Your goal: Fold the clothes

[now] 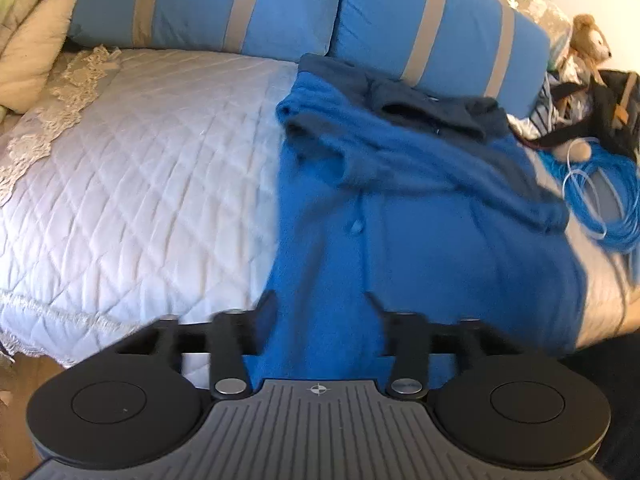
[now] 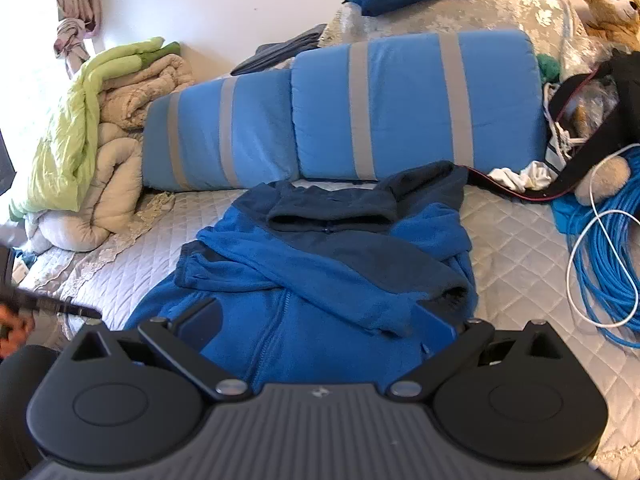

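Observation:
A blue fleece jacket point(image 2: 320, 320) with a dark navy hood point(image 2: 332, 208) lies front up on the white quilted bedspread point(image 2: 516, 264). Both sleeves are folded across its chest. My right gripper point(image 2: 318, 318) is wide open over the jacket's lower part, one fingertip on each side of the folded sleeve cuff point(image 2: 448, 296). In the blurred left wrist view, the left gripper point(image 1: 320, 304) is open low over the jacket point(image 1: 420, 240) near its hem, with blue fabric showing between the fingers. The jacket's left edge lies just beside the left finger point(image 1: 268, 304).
Two blue pillows with grey stripes point(image 2: 400, 108) lie behind the jacket. At the right are a coil of blue cable point(image 2: 604, 264), a white cord, a black bag point(image 2: 592, 120) and a teddy bear point(image 2: 608, 4). A beige and green duvet point(image 2: 92, 140) is piled at the left. A person's hand point(image 2: 12, 328) shows at the left edge.

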{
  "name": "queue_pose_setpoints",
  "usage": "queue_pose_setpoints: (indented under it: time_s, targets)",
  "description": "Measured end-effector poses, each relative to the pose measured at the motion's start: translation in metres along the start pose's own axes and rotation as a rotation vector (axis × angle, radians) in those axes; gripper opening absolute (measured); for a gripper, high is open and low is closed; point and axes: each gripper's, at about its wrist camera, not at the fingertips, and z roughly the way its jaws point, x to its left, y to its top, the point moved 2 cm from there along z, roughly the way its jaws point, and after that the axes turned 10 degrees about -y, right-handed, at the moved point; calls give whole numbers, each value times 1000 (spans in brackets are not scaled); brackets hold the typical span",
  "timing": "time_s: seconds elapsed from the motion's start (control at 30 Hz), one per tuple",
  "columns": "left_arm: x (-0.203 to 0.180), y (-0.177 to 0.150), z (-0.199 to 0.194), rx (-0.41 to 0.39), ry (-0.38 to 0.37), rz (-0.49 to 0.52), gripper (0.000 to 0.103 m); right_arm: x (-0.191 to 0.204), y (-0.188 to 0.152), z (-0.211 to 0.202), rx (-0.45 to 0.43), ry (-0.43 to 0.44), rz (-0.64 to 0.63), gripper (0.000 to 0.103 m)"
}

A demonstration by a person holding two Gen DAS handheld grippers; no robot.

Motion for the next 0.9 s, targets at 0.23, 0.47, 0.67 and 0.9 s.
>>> queue_pose_setpoints:
  time_s: [0.23, 0.47, 0.67, 0.9]
  targets:
    - [16, -48, 13, -26, 40, -27, 57, -15, -1, -2, 4, -4, 60, 103]
    - [30, -88, 28, -54, 53, -116, 57, -7, -1, 1, 11, -20, 24, 103]
    - [31, -107, 38, -92, 34, -170, 57, 0, -1, 4, 19, -29, -7, 103]
    - [18, -104, 52, -102, 41, -132, 57, 3, -1, 6, 26, -29, -22, 103]
